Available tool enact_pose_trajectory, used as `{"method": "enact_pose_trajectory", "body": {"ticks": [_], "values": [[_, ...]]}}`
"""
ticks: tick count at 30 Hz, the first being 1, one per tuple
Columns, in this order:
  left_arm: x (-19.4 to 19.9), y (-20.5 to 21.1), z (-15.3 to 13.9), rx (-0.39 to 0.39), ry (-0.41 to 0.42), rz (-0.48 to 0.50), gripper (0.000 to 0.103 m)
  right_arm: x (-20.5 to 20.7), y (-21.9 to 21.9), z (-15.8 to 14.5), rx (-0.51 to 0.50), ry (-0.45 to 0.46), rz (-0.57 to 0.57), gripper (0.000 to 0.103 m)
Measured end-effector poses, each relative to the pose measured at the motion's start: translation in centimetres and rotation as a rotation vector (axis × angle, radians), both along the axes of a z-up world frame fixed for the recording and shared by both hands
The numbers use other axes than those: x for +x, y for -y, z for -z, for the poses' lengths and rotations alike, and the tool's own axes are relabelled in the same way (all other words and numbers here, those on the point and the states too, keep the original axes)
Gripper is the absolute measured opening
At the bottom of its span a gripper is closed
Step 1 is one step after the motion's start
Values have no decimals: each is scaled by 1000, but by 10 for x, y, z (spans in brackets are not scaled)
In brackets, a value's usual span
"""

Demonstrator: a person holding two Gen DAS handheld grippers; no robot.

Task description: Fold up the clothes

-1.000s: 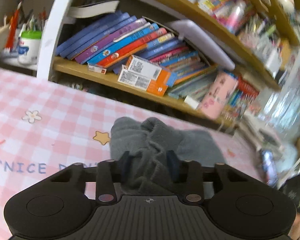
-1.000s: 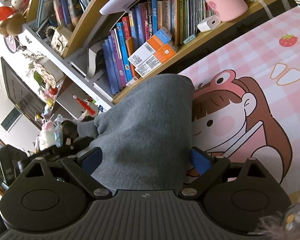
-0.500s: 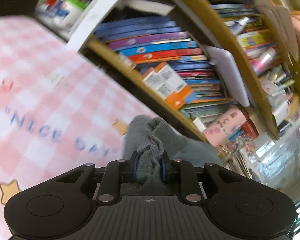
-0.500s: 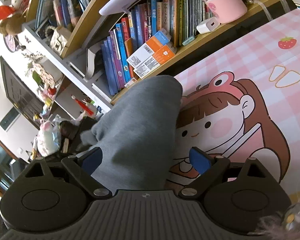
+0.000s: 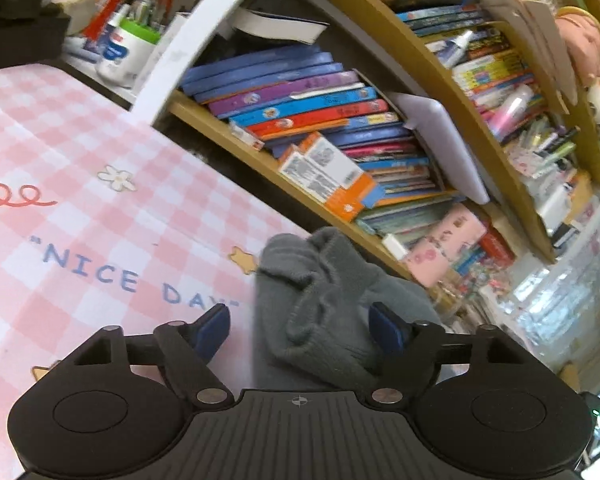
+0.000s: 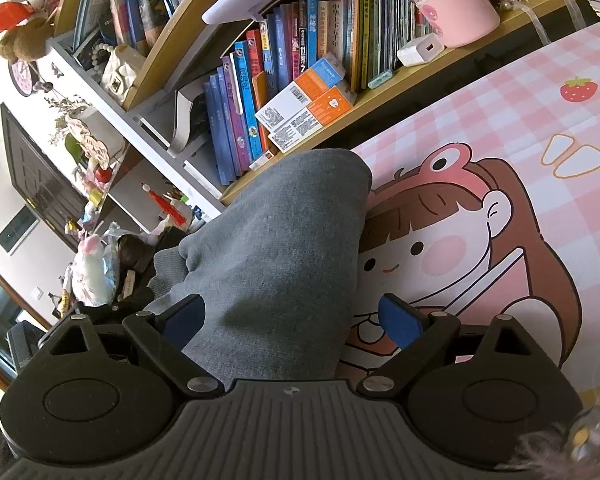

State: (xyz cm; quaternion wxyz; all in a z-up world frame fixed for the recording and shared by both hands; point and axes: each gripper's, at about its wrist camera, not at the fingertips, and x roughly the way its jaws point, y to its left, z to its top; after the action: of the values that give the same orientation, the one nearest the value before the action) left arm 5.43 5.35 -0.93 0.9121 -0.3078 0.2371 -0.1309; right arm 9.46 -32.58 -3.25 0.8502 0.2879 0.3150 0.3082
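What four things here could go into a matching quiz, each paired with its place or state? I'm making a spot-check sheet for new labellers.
Things:
1. left gripper
2. grey garment
3. orange and white boxes
4. strawberry print

Places or states:
A. on the pink checked cloth, far right
B. open, fingers either side of bunched fabric
C. lying over the cartoon girl print's left edge
D. on the wooden shelf, in front of the books

Pairs: 1-B, 2-C, 3-D, 4-A
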Motion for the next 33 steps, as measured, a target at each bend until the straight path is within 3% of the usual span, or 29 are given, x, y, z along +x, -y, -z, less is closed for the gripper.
{"method": "enact_pose_trajectory", "body": {"ticks": [4, 11, 16, 21, 22, 23, 25, 28, 29, 33], "values": [[6, 6, 3, 16, -19, 40, 85, 1, -3, -1, -20, -6, -27, 94], [11, 3, 14, -46, -50, 36, 85, 5, -8, -2, -26, -35, -93, 90], [12, 1, 21, -89, -49, 47, 84, 8, -10, -2, -13, -72, -106, 82], [11, 4, 19, -77, -35, 57, 83, 13, -6, 0, 20, -103, -83, 66], [10, 4, 19, -75, -32, 59, 82, 13, -6, 0, 21, -105, -78, 56], [10, 5, 18, -72, -29, 61, 71, 10, -8, -4, -4, -72, -81, 50], [8, 6, 17, -60, -19, 65, 61, 0, -15, -15, -73, 32, -96, 42], [-2, 19, 4, 91, 61, 67, 56, -17, -24, -30, -160, 195, -143, 37], [-4, 20, 3, 109, 71, 70, 57, -17, -24, -30, -158, 188, -144, 37], [2, 11, 8, 41, 42, 86, 57, -12, -19, -25, -136, 126, -134, 38]]}}
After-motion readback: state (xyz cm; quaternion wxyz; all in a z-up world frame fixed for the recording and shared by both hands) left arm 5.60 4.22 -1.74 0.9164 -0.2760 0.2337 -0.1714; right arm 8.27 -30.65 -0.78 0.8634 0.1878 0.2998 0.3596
